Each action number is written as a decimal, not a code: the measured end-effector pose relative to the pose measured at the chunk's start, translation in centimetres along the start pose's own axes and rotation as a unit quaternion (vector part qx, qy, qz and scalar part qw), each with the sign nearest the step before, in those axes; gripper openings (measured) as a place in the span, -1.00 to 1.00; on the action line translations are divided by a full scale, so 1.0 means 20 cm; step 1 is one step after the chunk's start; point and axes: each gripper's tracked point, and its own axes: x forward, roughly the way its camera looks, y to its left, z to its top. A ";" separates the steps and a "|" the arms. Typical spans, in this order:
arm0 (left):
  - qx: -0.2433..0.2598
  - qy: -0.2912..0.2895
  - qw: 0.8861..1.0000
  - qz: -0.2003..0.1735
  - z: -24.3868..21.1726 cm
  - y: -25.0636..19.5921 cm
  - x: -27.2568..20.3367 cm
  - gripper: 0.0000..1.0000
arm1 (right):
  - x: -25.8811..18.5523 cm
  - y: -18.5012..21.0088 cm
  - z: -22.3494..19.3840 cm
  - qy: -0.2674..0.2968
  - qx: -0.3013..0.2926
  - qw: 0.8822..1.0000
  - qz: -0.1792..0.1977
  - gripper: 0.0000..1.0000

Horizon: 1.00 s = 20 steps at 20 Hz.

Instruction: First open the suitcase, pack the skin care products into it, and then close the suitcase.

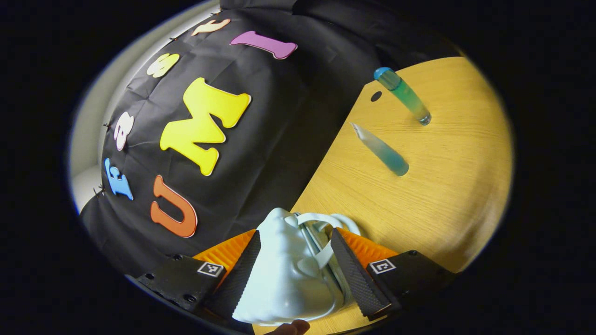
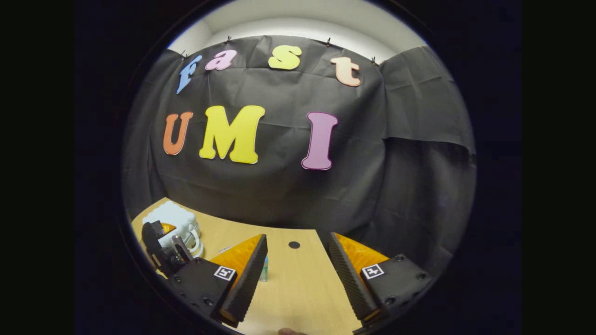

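The left tongs (image 1: 294, 260) grip the white suitcase (image 1: 286, 279), one finger pressed on each side of it, at the worktop's (image 1: 437, 195) edge near the black cloth. Beyond them, well apart from the case, a tube (image 1: 382, 150) and a bottle (image 1: 403, 95) lie on the wood, near each other but not touching. The right tongs (image 2: 298, 274) hang wide open over the worktop with nothing between the fingers; the case (image 2: 171, 219) sits at far left there, the left tongs (image 2: 160, 249) against it.
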 end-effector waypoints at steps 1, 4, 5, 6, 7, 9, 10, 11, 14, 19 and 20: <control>0.024 0.012 1.000 -0.002 -0.02 -0.01 0.01 0.94 | 0.01 -0.01 -0.01 0.002 0.007 1.000 0.002 0.59; 0.076 0.056 0.995 -0.012 -0.09 -0.08 0.08 0.94 | 0.06 -0.08 -0.05 0.009 0.019 1.000 0.003 0.58; 0.094 0.073 0.993 -0.021 -0.12 -0.12 0.10 0.92 | 0.07 -0.10 -0.06 0.010 0.023 1.000 0.004 0.58; 0.110 0.087 0.990 -0.027 -0.14 -0.14 0.12 0.92 | 0.09 -0.12 -0.07 0.011 0.028 1.000 0.006 0.59; 0.120 0.091 0.988 -0.029 -0.15 -0.15 0.13 0.89 | 0.10 -0.15 -0.07 0.011 0.031 0.999 0.008 0.59; 0.143 0.103 0.984 -0.030 -0.16 -0.17 0.17 0.39 | 0.13 -0.19 -0.08 0.009 0.037 0.999 0.015 0.59; 0.151 0.110 0.982 -0.035 -0.17 -0.20 0.18 0.25 | 0.14 -0.22 -0.08 0.007 0.037 0.999 0.017 0.59; 0.163 0.117 0.979 -0.033 -0.19 -0.21 0.19 0.12 | 0.15 -0.24 -0.08 0.005 0.037 0.999 0.021 0.59; 0.177 0.118 0.977 -0.029 -0.17 -0.21 0.21 -0.16 | 0.17 -0.29 -0.11 0.007 0.034 0.999 0.033 0.59; 0.159 0.101 0.982 -0.013 -0.13 -0.18 0.21 -0.76 | 0.20 -0.31 -0.16 0.019 0.023 0.999 0.045 0.59; 0.136 0.096 0.986 -0.017 -0.12 -0.17 0.20 -0.82 | 0.20 -0.31 -0.15 0.020 0.021 0.999 0.044 0.59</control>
